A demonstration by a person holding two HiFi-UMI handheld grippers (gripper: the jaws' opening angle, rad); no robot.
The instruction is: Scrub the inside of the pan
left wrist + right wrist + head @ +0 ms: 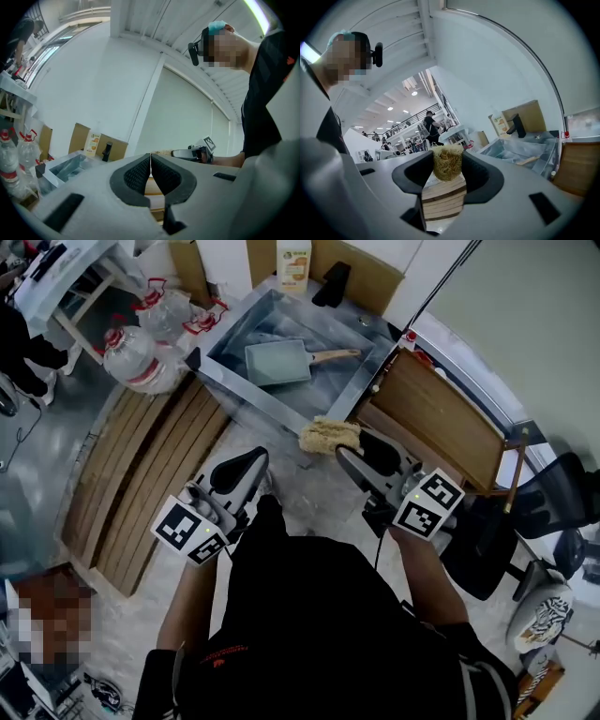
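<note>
A pale blue square pan [277,362] with a wooden handle [336,355] lies in the steel sink [225,368] at the top of the head view. My right gripper [349,442] is shut on a tan fibrous scrubber [327,435], held short of the sink's near rim. In the right gripper view the scrubber [447,162] sits pinched between the fingers, with the sink [520,151] off to the right. My left gripper [246,465] hangs lower left of the sink, its jaws together on nothing. The left gripper [150,165] points at a wall, with the sink [65,169] at left.
Wooden slat boards [150,474] lie on the floor left of the sink. Water bottles [136,348] stand at the sink's left end. A juice carton [294,263] and a black tap [332,283] stand behind the sink. A wooden board [441,418] leans at right, beside a black chair [548,498].
</note>
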